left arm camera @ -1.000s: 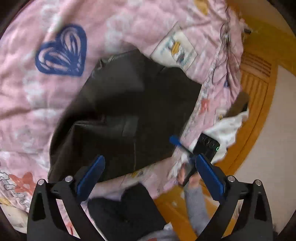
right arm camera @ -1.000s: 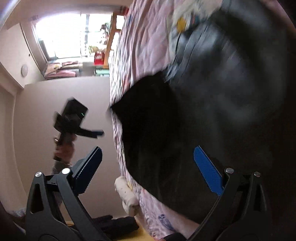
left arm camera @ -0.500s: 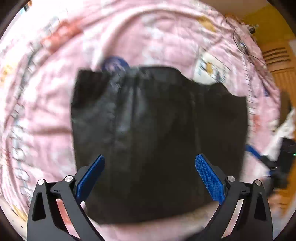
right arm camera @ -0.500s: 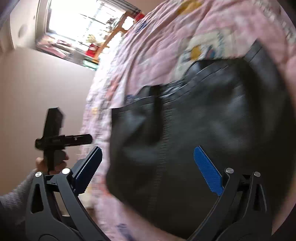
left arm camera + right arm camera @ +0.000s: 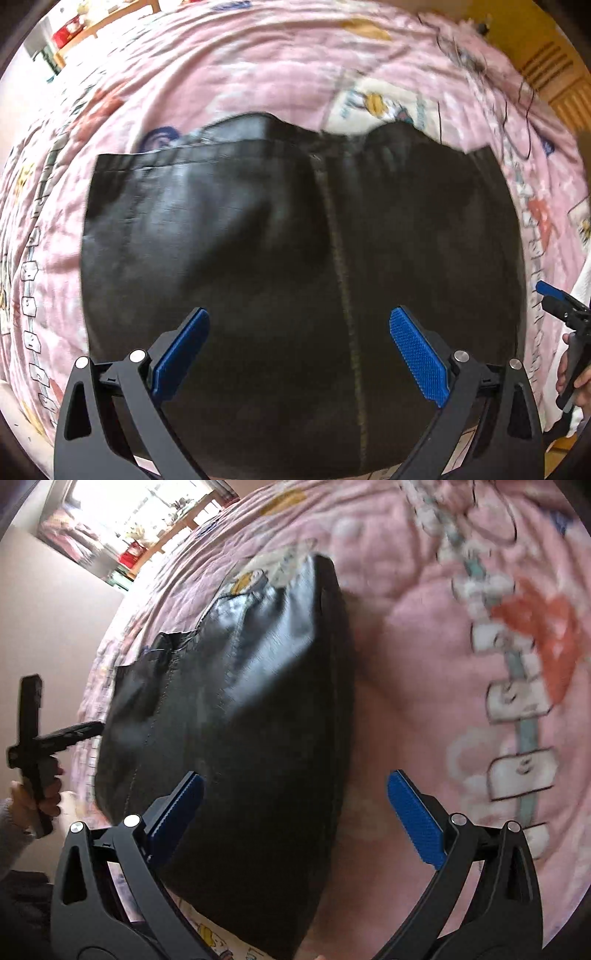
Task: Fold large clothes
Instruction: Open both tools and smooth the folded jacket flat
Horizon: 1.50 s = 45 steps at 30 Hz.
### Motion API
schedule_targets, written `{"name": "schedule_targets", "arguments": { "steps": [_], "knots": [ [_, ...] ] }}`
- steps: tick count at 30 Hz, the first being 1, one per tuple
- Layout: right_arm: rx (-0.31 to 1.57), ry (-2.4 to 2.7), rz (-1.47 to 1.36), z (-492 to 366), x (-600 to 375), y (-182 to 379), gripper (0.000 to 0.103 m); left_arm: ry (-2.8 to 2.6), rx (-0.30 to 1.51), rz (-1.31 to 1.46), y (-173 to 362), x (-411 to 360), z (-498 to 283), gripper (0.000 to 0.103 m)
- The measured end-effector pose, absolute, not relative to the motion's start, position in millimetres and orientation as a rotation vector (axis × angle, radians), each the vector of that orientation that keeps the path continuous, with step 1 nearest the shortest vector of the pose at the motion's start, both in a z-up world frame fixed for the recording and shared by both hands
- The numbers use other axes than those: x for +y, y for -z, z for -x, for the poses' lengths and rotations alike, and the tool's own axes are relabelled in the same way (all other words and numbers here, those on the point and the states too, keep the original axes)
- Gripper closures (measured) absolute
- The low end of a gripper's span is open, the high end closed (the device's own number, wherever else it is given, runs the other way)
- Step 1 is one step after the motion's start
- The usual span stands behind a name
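Note:
A black leather-like garment [image 5: 295, 258] lies folded into a rough rectangle on the pink bedspread [image 5: 221, 74]; it also shows in the right wrist view [image 5: 251, 709]. My left gripper [image 5: 299, 325] is open and empty, hovering over the garment's near half. My right gripper [image 5: 295, 786] is open and empty above the garment's right edge, where it meets the bedspread [image 5: 461, 683]. The right gripper also shows at the far right of the left wrist view [image 5: 561, 306], and the left gripper at the left of the right wrist view [image 5: 48, 734], each held by a hand.
The pink patterned bedspread surrounds the garment on all sides. A window and shelves [image 5: 147, 517] lie beyond the bed's far end. A wooden bed frame or floor [image 5: 554, 66] shows at the upper right. A white cloth [image 5: 580, 280] lies off the bed's right edge.
Both grippers have swung over the bed to face the garment more squarely. The garment now fills the left view and lies flatter and rectangular. Both grippers stay open.

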State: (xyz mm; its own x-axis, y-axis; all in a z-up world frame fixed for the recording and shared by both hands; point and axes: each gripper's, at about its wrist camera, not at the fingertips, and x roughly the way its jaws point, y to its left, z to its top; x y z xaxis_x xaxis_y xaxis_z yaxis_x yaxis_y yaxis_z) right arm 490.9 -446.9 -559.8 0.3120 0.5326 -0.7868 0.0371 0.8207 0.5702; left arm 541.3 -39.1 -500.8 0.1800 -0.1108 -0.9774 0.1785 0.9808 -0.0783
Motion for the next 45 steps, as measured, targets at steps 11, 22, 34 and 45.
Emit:
{"name": "schedule_targets", "arguments": {
  "steps": [11, 22, 34, 45],
  "knots": [
    [1.147, -0.634, -0.936, -512, -465, 628, 0.005, 0.059, 1.471, -0.098, 556, -63, -560, 0.008],
    [1.208, -0.933, -1.005, -513, -440, 651, 0.007, 0.005, 1.433, 0.106, 532, -57, -544, 0.008],
    [1.168, -0.679, -0.605, -504, -385, 625, 0.029, 0.086, 1.496, 0.019, 569, -58, -525, 0.008],
    [1.172, -0.593, -0.743, -497, -388, 581, 0.076, 0.212, 1.487, 0.237, 587, -43, -527, 0.008]
  ]
}}
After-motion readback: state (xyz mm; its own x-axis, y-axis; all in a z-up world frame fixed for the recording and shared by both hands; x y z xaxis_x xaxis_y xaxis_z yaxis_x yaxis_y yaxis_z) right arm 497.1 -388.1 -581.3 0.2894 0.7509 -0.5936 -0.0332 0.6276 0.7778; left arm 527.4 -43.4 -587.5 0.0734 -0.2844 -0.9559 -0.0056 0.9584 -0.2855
